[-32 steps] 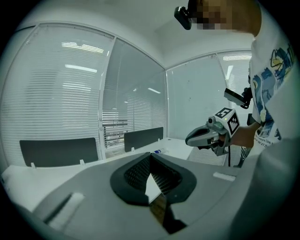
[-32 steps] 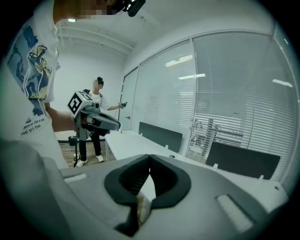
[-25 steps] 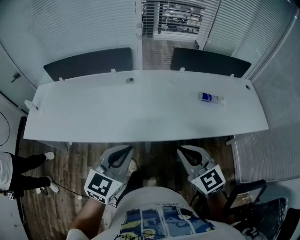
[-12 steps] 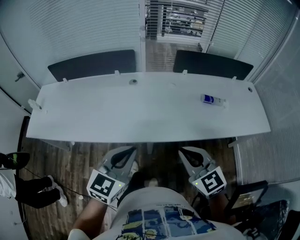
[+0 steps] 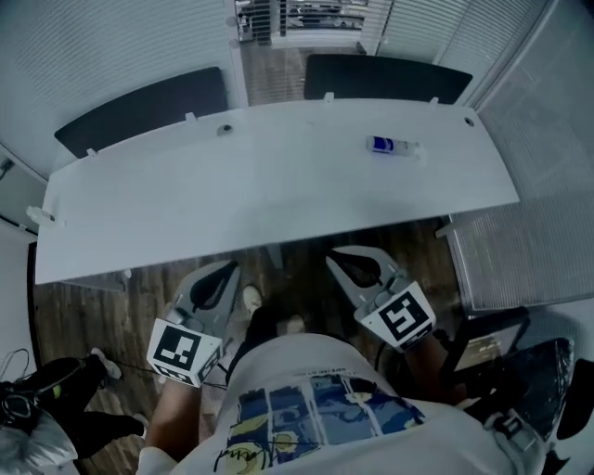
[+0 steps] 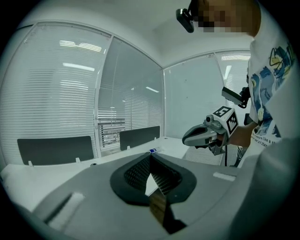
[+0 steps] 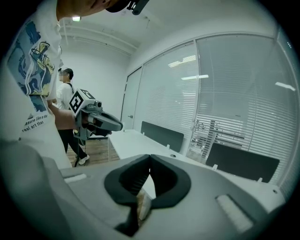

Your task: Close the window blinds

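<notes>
White slatted blinds (image 5: 111,42) cover the glass walls beyond the long table (image 5: 232,213). One narrow section (image 5: 297,13) behind the table's middle has its slats open, showing shelves through it; it also shows as the open section (image 6: 111,132) in the left gripper view and the open section (image 7: 219,134) in the right gripper view. My left gripper (image 5: 226,270) and right gripper (image 5: 336,258) are held low in front of the table's near edge, far from the blinds. Both are shut with nothing between the pads. Their tips meet in the left gripper (image 6: 150,156) and right gripper (image 7: 150,157) close-ups.
A small blue-capped bottle (image 5: 390,146) lies on the table's right part. Two dark partition panels (image 5: 139,109) (image 5: 385,79) stand along its far edge. A bystander's legs (image 5: 46,390) are at the lower left. A dark case (image 5: 483,348) sits on the floor at my right.
The head camera has swung, so the table and blinds sit higher and tilted in view. The bystander at the left has shifted toward the bottom corner. Both grippers stay shut in front of the table.
</notes>
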Available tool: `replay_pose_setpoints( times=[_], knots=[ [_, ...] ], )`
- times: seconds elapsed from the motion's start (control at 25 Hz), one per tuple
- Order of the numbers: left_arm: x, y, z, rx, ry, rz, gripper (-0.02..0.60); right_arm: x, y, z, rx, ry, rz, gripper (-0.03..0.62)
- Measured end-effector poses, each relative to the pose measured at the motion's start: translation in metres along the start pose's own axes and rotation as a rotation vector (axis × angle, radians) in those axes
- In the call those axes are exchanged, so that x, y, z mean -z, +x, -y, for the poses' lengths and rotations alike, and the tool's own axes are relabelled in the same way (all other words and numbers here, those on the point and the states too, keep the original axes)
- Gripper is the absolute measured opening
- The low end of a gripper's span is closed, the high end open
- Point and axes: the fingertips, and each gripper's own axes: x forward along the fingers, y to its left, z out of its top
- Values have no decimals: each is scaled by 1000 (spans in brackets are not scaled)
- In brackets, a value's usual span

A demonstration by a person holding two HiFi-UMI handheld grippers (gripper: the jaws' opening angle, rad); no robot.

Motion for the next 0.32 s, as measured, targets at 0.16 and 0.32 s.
replay_pose_setpoints(
  times=[0.16,0.32],
  knots=[
    [-10,-2,-2,3,-20,-20,5,-13,2,-1,-20,-45,4,3],
    [-14,0,7,-1,-33,-46,5,-13,-5,-1,-29,-8,-7,3]
  ],
)
